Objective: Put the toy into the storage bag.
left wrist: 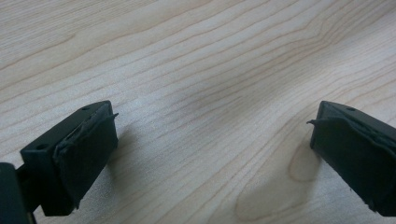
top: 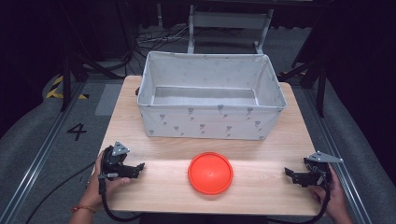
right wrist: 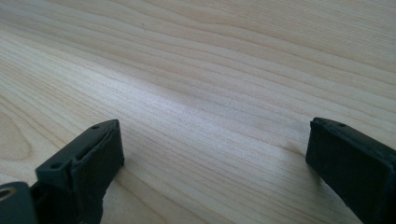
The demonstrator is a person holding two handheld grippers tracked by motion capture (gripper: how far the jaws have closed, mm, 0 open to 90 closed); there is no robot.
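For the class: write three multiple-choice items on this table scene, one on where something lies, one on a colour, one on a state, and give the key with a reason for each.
1. Where does the round lid lie?
A. inside the bin
B. on the table in front of the bin, between the two grippers
C. on the floor

2. What colour is the lid?
A. orange-red
B. blue
C. green

3. How does the fabric bin stand?
A. tipped on its side
B. upright and full
C. upright with nothing in it

Key: 1 B, it rests on the wooden table between the left gripper and right gripper; 2 A, its surface is orange-red; 3 C, its bare bottom shows.
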